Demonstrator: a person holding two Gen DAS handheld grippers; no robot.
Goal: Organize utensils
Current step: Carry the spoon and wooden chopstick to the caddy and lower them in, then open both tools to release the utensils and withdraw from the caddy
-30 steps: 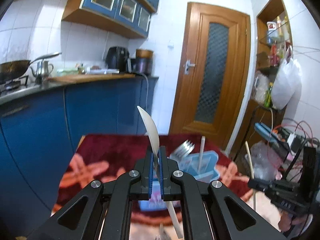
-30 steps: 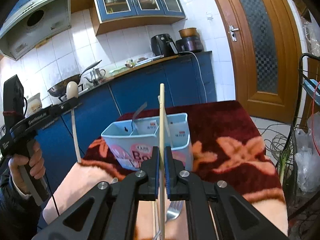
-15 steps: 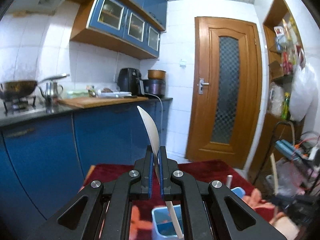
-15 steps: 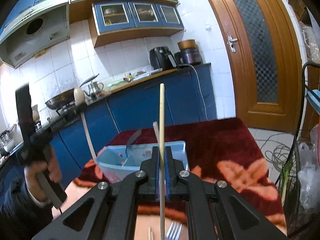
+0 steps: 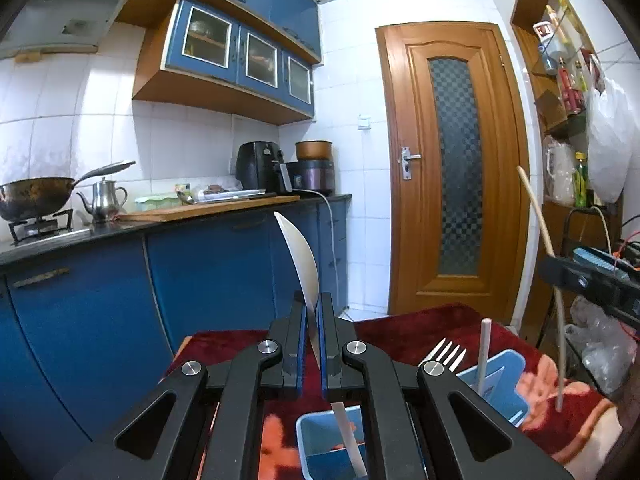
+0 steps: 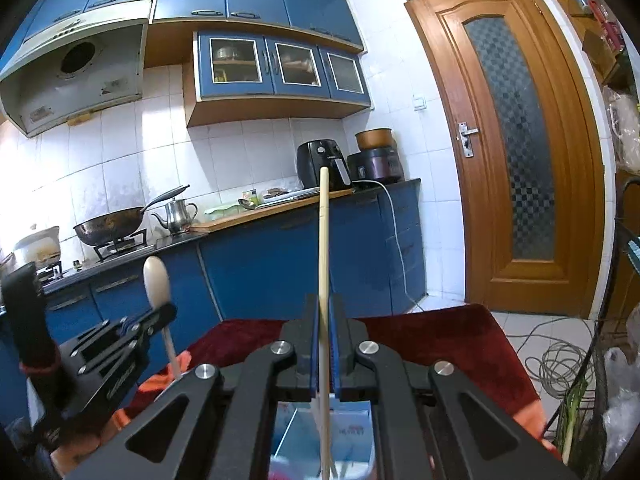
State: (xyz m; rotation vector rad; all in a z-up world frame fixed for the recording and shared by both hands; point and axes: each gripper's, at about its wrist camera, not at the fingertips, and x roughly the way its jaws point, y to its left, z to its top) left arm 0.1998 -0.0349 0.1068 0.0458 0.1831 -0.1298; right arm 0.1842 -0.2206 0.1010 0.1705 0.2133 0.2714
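My left gripper (image 5: 312, 312) is shut on a white spoon (image 5: 302, 264), bowl up, its handle hanging down over a compartment of the light blue utensil holder (image 5: 320, 440). A fork (image 5: 446, 354) and a white stick (image 5: 483, 356) stand in the holder's right part. My right gripper (image 6: 325, 316) is shut on a wooden chopstick (image 6: 324, 240) held upright, with its lower end over the holder (image 6: 352, 432). The right gripper (image 5: 592, 280) with its chopstick (image 5: 538, 212) shows at the right edge of the left wrist view. In the right wrist view, the left gripper (image 6: 160, 316) with the spoon (image 6: 157, 280) sits low left.
The holder rests on a dark red patterned cloth (image 5: 400, 328) over a small table. Blue kitchen cabinets (image 5: 224, 272) and a counter with a wok (image 5: 36, 196) and kettle (image 5: 105, 198) lie beyond. A wooden door (image 5: 452, 168) stands behind; cables and a rack (image 6: 600, 360) crowd the right side.
Both grippers have moved in over the holder, which now lies right below their fingers. Each still grips its utensil. The views have tilted up, showing more of the cabinets and door.
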